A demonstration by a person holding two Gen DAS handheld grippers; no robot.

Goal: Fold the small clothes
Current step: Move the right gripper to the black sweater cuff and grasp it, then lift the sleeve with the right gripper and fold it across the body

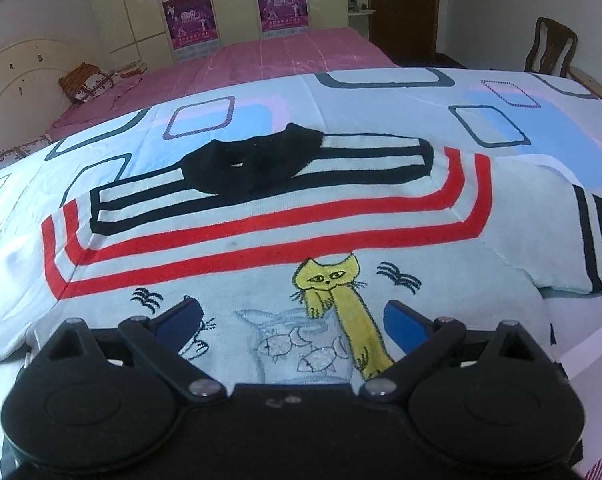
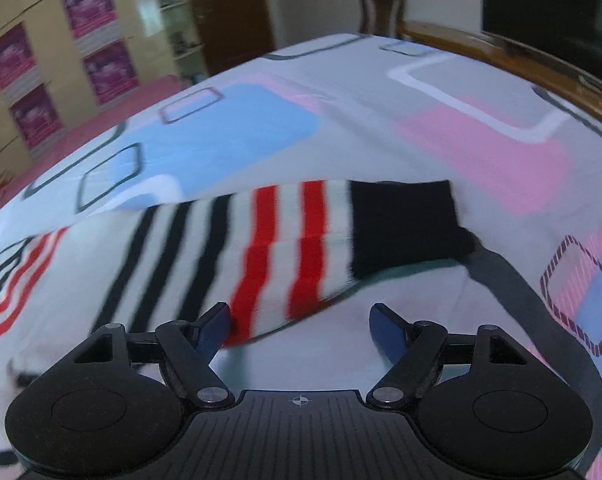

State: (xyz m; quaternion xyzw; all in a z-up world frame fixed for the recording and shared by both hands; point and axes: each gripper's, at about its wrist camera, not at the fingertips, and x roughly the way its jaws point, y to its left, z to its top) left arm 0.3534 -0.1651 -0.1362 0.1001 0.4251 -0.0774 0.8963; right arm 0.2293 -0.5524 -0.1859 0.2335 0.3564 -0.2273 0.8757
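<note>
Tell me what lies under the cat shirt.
The cat shirt lies spread on the patterned bedsheet, which shows all around it. The sheet directly beneath is covered, so anything there cannot be seen.

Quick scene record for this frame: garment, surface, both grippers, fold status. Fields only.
garment: white sweater with red and black stripes and a yellow cat print, spread flat
sleeve: striped sleeve with black cuff lying out to the side
surface: patterned bedsheet
left gripper: open, over cat print, holds nothing
right gripper: open, at the sleeve, no grip
fold status: not yet folded
</note>
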